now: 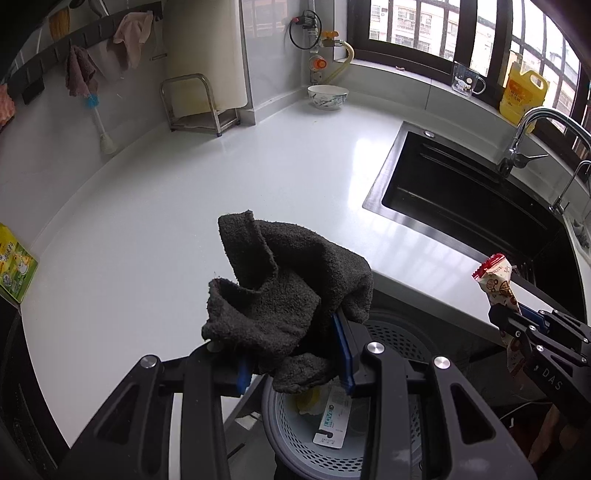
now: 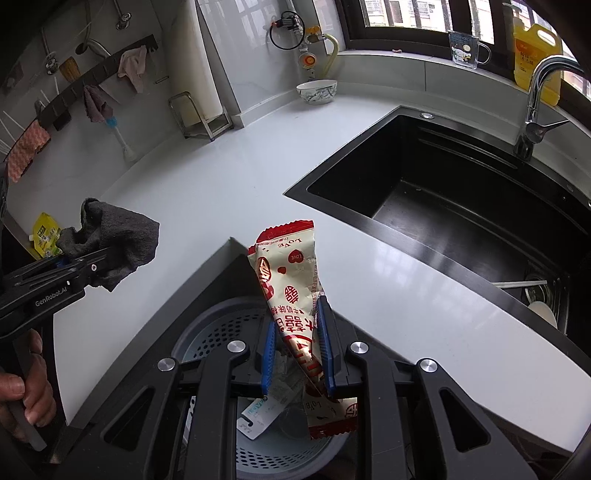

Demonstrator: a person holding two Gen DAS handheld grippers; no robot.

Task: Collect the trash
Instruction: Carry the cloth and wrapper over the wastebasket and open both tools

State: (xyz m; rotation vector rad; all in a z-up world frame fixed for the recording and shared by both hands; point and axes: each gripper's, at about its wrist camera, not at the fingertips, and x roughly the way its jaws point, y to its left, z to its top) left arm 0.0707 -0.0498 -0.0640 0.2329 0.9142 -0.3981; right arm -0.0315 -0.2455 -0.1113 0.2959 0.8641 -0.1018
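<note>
Gleaming white countertop (image 1: 184, 192) | black sink (image 2: 443, 206) | window (image 1: 424, 26) behind

We look steeply down along each gripper's fingers from close above the desk (image 1: 221, 177) edge. Our left view faces the corner with the bowl (image 1: 328, 96); our right view faces the sink (image 2: 461, 206). Both share the perforated bin (image 2: 218, 332) below.

In the right wrist view the sink (image 2: 461, 206) sits in the surface (image 2: 221, 192) at right, a bowl (image 2: 317, 91) in the upper-centre corner behind it. The perforated bin (image 2: 221, 332) stands below the surface edge at bottom centre, a wrapper (image 2: 291, 288) above it and a cloth (image 2: 118, 240) at left.
</note>
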